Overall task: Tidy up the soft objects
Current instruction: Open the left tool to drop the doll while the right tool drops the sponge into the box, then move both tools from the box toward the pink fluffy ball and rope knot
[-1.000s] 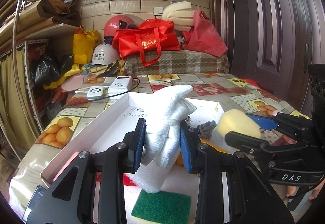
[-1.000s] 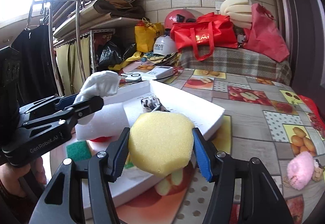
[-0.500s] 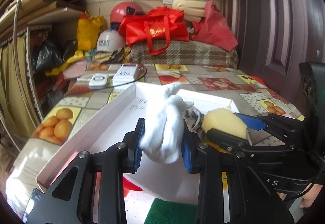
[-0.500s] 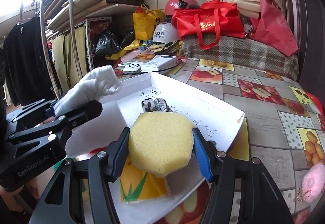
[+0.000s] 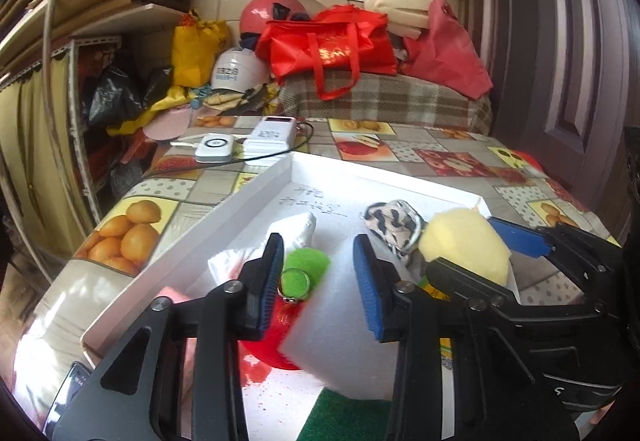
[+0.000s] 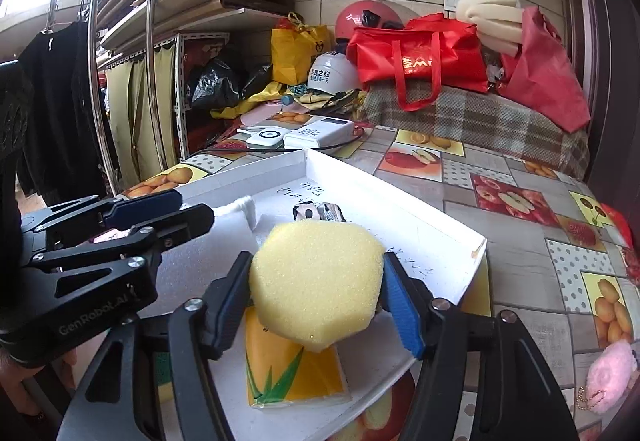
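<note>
Right gripper (image 6: 318,295) clamps the yellow sponge (image 6: 316,281) above the white tray (image 6: 440,229). Left gripper (image 5: 318,277) hangs apart, empty. The sponge is best lowered to the tray floor near the right edge before release.

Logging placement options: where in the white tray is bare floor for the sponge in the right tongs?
Bare: far tray corner, between white glove and zebra cloth, and along the right wall. The near end is crowded: foam block, green pompom, tissue pack.

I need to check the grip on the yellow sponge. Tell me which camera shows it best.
The right wrist view: the yellow sponge fills the centre, squeezed between the right gripper fingers over the white tray. The left wrist view shows it only from the side, partly hidden by a finger.
</note>
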